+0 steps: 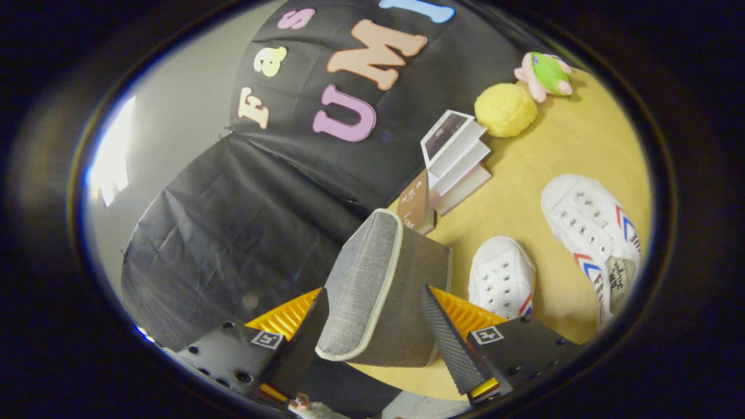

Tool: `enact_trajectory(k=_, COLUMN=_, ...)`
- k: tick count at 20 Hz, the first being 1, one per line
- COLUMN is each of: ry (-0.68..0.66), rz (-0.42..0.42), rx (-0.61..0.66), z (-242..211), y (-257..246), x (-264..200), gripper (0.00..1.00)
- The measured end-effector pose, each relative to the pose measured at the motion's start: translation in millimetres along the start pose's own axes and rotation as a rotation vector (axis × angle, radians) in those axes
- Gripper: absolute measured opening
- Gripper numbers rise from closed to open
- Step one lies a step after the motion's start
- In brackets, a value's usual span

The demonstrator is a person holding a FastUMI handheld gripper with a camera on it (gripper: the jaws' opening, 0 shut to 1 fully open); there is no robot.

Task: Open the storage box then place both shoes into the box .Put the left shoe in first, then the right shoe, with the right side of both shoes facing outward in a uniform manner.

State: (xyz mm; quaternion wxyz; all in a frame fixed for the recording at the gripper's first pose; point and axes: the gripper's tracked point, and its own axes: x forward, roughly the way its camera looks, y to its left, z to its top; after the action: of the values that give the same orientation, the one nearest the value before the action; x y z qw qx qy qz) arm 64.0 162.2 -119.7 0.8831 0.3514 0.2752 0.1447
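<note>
The claw (375,326) is closed on the grey lid (372,285) of the storage box, one finger on each face. The lid should be swung fully back before release, so it stays open. Two white shoes (502,278) (591,230) lie beyond, on the wooden floor (524,169).

Grey storage box (381,291) with pale trim, white shoes (588,227) striped red and blue, yellow tabletop (524,192).

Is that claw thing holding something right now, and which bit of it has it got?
Yes. The hand-held gripper is shut on the grey fabric lid of the storage box, both fingers pinching the lid's piped edge flap from either side.
</note>
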Motion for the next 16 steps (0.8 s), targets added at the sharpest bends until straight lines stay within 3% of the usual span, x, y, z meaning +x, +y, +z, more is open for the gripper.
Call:
enact_trajectory(k=7, ry=0.153, rz=0.005, rx=0.183, z=-33, y=-7, x=47, gripper=0.98)
enact_trajectory(k=10, ry=0.19, rz=0.072, rx=0.28, z=-35, y=7, x=49, gripper=0.81)
enact_trajectory(k=16, ry=0.199, rz=0.118, rx=0.279, z=-32, y=15, x=50, gripper=0.47)
